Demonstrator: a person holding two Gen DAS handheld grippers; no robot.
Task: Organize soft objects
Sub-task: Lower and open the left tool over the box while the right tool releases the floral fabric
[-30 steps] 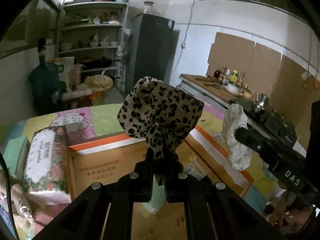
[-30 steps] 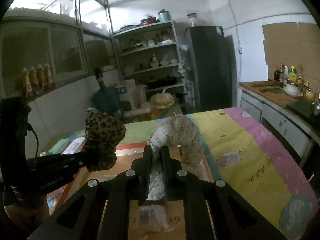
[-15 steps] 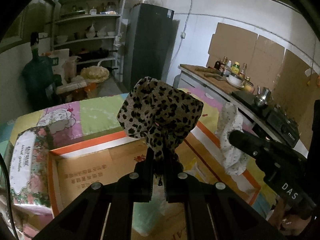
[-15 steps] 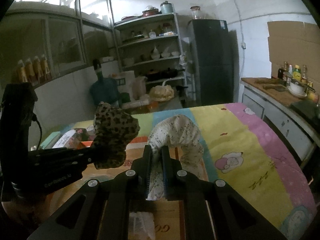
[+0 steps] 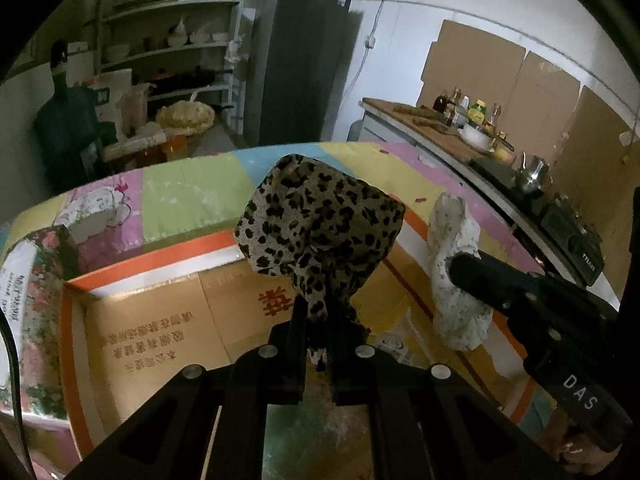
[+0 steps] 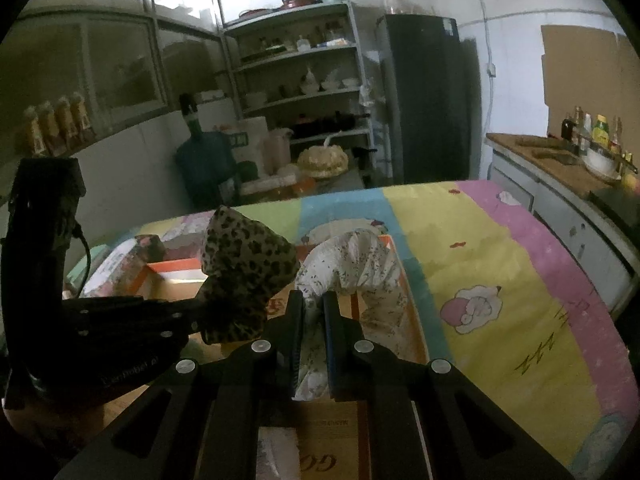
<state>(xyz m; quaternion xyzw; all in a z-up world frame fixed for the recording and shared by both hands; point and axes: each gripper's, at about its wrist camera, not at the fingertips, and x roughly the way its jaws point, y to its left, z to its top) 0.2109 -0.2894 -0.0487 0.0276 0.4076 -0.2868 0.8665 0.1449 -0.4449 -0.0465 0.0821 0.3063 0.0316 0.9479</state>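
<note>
Both grippers have come down lower and closer to the cardboard box (image 5: 160,320) since a second ago, so more of the inside of the box shows now. The left gripper (image 5: 318,312) is pinching a leopard-print cloth (image 5: 320,228), with its two fingers squeezed tight on the bottom part. The cloth puffs up above the fingers and hangs over the middle of the open box. The right gripper (image 6: 314,312) is pinching a white cloth with tiny flowers (image 6: 352,260). That cloth bends over like an arch above the fingers, and its loose end drops down near the right edge of the box. The two cloths are side by side and very close; I cannot tell if they touch. The box sits on a table with a colourful cartoon cover (image 6: 480,260). A flowery tissue pack (image 5: 28,300) lies just beside the left edge of the box.
</note>
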